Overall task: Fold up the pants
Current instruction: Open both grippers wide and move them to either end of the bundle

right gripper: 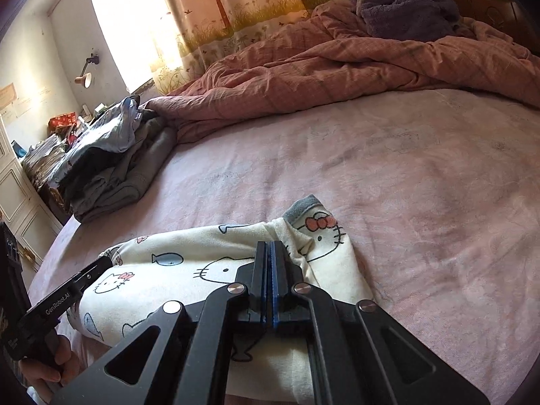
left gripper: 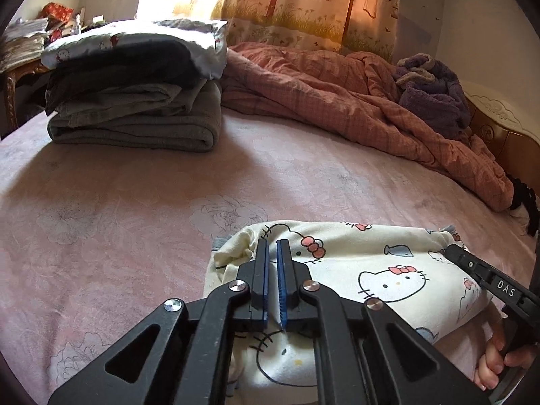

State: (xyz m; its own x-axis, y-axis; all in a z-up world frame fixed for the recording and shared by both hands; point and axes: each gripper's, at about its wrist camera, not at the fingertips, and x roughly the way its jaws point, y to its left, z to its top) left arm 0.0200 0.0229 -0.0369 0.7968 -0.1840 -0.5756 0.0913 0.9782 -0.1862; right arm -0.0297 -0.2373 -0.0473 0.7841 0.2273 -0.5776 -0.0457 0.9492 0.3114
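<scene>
Now you are laying the cream cat-print cotton pants, folded over, on the pink floral bed sheet. Both tongs angle downward: left tongs are nearly closed, apparently pinching one fabric edge; right tongs are clamped shut at the other. Next, release and smooth the bundle.

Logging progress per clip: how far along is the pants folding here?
Mostly done: the cartoon-print pants already lie as a short doubled-over bundle on the pink sheet. In hand: both claws, left and right, over its far edge. Left: flatten, perhaps move to the folded stack.
</scene>
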